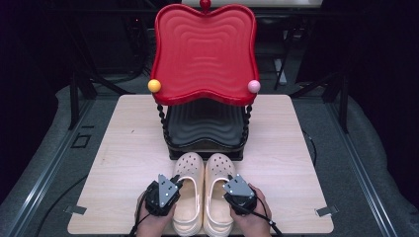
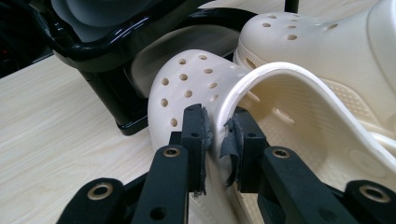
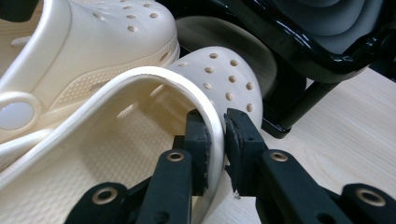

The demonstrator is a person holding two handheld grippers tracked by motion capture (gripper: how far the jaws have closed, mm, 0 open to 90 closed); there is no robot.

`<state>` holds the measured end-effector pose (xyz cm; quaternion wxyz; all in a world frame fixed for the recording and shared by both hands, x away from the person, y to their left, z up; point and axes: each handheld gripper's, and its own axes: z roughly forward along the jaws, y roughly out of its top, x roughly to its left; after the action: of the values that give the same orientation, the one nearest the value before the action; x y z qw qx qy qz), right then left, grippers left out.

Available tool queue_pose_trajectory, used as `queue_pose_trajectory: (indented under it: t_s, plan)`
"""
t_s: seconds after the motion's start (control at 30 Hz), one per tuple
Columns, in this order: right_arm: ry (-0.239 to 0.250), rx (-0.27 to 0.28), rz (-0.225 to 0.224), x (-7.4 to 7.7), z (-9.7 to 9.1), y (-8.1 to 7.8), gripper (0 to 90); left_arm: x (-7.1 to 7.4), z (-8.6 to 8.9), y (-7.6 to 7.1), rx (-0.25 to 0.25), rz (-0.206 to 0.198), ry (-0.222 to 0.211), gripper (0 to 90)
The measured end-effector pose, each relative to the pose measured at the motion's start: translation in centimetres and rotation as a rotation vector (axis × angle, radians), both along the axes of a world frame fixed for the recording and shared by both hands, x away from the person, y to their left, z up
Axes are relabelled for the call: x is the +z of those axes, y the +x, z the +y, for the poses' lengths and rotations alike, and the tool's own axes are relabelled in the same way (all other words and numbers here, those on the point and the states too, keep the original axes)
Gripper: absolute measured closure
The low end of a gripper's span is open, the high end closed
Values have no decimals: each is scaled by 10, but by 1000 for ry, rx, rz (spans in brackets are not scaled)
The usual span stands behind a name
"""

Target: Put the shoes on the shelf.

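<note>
I have the left gripper (image 2: 219,128) clamped on the outer rim of the left clog (image 1: 189,190), one jaw inside, one outside. The right gripper (image 3: 217,133) is clamped likewise on the right clog (image 1: 219,190). Both clogs lie side by side on the table (image 1: 123,148), toes just before the two-tier rack (image 1: 205,54).

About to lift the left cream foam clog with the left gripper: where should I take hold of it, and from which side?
Take the left cream foam clog by the thin outer wall of its foot opening, coming from the heel end. That rim stands upright, so one jaw fits inside and one outside. The left gripper already sits there, its pads against the wall.
</note>
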<state>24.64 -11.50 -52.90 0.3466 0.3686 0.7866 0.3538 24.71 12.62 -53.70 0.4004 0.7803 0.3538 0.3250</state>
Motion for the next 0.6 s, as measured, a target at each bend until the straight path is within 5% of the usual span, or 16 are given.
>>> queue_pose_trajectory:
  t_s: [0.6]
  plan:
    - [20, 13, -38, 26, -8, -19, 821, 34, 19, -19, 1, -48, -32, 818]
